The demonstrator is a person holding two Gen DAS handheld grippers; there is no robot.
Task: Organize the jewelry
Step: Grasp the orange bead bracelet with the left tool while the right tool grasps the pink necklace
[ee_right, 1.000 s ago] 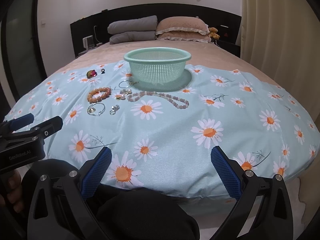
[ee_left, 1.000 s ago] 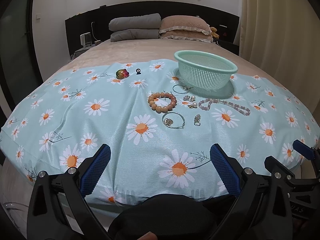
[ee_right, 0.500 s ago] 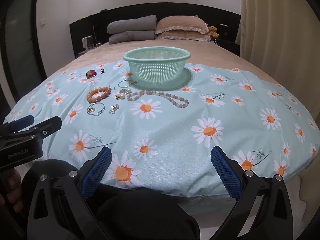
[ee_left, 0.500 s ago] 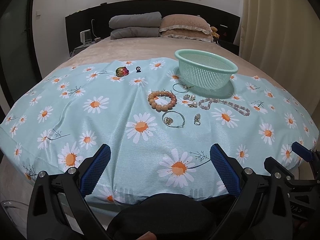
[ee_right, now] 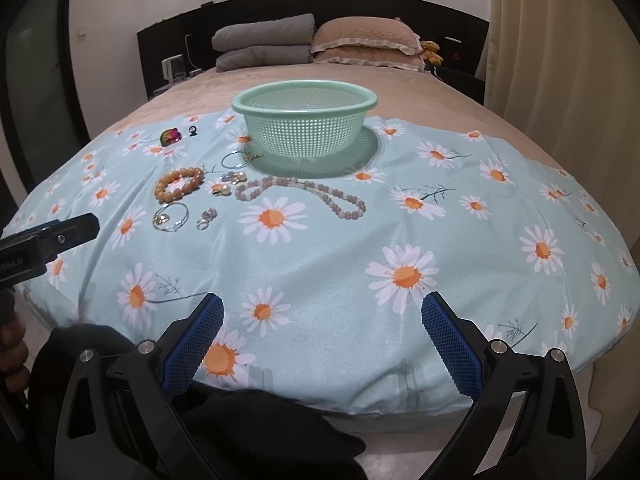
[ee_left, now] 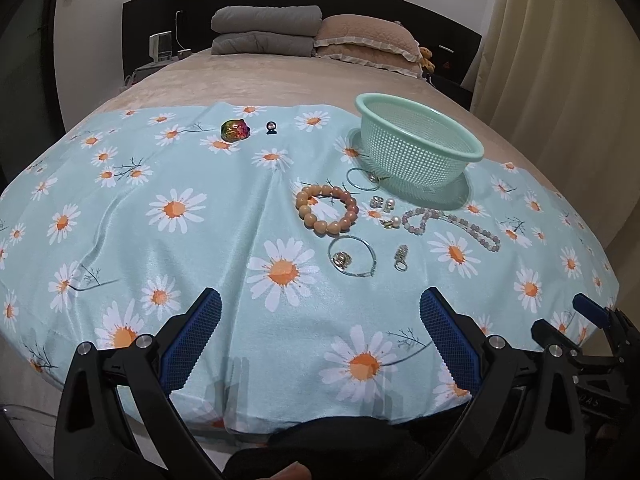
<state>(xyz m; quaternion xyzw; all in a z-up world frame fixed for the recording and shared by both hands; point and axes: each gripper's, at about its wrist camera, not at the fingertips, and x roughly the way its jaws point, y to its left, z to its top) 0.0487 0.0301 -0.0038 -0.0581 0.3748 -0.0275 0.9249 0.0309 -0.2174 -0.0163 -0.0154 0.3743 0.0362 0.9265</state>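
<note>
Jewelry lies on a daisy-print cloth (ee_left: 160,240) on a bed. An orange bead bracelet (ee_left: 326,210) (ee_right: 179,183), a thin bangle with a charm (ee_left: 352,261) (ee_right: 171,216), a small clasp (ee_left: 401,257) (ee_right: 206,218), pearl earrings (ee_left: 382,202), a pale bead necklace (ee_left: 452,226) (ee_right: 300,194), a thin ring (ee_left: 362,179) and an iridescent stone (ee_left: 235,130) (ee_right: 170,136) lie beside a green mesh basket (ee_left: 418,148) (ee_right: 304,124). My left gripper (ee_left: 320,338) and right gripper (ee_right: 322,338) are open and empty, near the cloth's front edge.
A small dark object (ee_left: 271,128) lies next to the stone. Grey and tan pillows (ee_left: 312,34) sit at the headboard. A curtain (ee_left: 560,60) hangs at right. The other gripper shows at right in the left wrist view (ee_left: 592,336) and at left in the right wrist view (ee_right: 44,240).
Both grippers have moved slightly forward and up toward the bed; the jewelry and basket have not moved.
</note>
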